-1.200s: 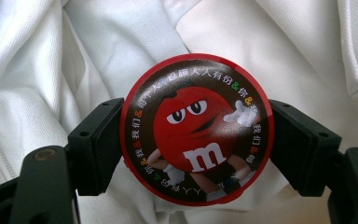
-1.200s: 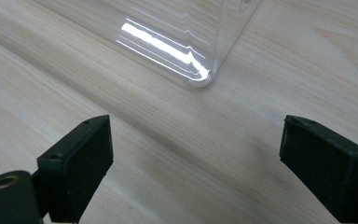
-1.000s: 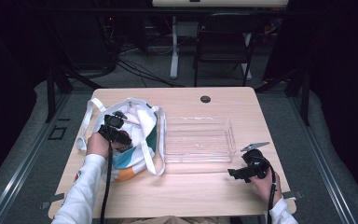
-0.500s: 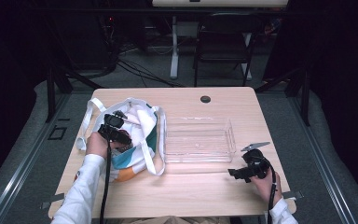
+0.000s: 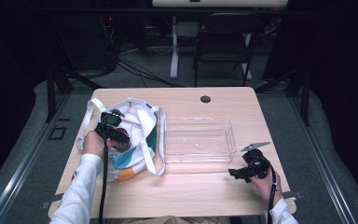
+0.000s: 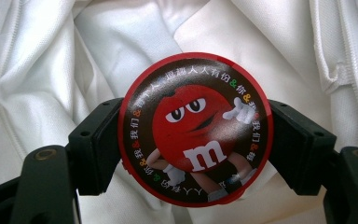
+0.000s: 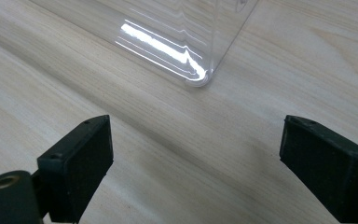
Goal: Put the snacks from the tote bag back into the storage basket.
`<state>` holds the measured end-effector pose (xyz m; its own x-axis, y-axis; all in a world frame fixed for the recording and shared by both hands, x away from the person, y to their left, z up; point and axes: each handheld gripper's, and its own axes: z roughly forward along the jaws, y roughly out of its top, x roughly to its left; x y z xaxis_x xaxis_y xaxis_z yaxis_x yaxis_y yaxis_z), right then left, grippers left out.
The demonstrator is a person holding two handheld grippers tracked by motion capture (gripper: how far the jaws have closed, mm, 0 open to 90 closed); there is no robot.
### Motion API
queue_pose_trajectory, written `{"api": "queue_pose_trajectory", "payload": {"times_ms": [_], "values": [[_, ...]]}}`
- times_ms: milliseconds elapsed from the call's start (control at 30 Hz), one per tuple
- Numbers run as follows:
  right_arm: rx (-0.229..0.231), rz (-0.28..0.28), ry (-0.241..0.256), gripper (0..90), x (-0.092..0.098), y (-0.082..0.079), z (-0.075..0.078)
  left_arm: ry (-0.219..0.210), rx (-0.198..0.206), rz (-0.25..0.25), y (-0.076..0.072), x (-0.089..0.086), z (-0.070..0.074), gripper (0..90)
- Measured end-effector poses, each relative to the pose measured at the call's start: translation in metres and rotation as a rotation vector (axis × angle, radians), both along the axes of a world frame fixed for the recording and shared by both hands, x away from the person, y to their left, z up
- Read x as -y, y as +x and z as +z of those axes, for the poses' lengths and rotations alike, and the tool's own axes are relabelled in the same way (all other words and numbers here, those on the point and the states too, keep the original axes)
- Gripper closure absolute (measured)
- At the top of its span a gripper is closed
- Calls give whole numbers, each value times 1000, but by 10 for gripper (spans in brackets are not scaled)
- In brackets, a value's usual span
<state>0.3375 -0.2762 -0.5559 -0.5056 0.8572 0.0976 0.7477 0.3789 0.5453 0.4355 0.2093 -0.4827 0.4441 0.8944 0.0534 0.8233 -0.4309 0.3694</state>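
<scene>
A round red-rimmed candy tin (image 6: 196, 128) with a red cartoon figure on its lid sits between the jaws of my left gripper (image 6: 193, 140), which is shut on it over white bag cloth. From above, that left gripper (image 5: 121, 138) hangs inside the mouth of a white tote bag (image 5: 135, 135) with teal and orange patches at the table's left. A clear plastic tray (image 5: 198, 139) lies empty at the table's middle. My right gripper (image 5: 233, 173) hovers near the front right, open with nothing between its jaws, its view facing a corner of the clear tray (image 7: 200, 79).
The wooden table (image 5: 182, 186) has a dark round grommet (image 5: 205, 99) near its far edge. The bag's white straps (image 5: 161, 140) trail toward the tray. A black chair (image 5: 223, 46) and cables stand on the floor beyond the table.
</scene>
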Motion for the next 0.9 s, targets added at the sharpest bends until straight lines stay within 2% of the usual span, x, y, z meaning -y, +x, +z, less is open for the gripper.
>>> {"api": "queue_pose_trajectory", "payload": {"times_ms": [367, 667, 700, 900], "values": [[2, -3, 6, 91, 0, 0, 0, -17, 27, -3, -4, -5, 14, 258], [6, 1, 11, 91, 1, 0, 0, -21, 33, -4, -7, -6, 22, 258], [7, 0, -6, 91, 2, 0, 0, -21, 34, -4, -7, -7, 23, 258], [6, 1, -4, 91, 2, 0, 0, -22, 43, -7, -9, -6, 27, 258]]}}
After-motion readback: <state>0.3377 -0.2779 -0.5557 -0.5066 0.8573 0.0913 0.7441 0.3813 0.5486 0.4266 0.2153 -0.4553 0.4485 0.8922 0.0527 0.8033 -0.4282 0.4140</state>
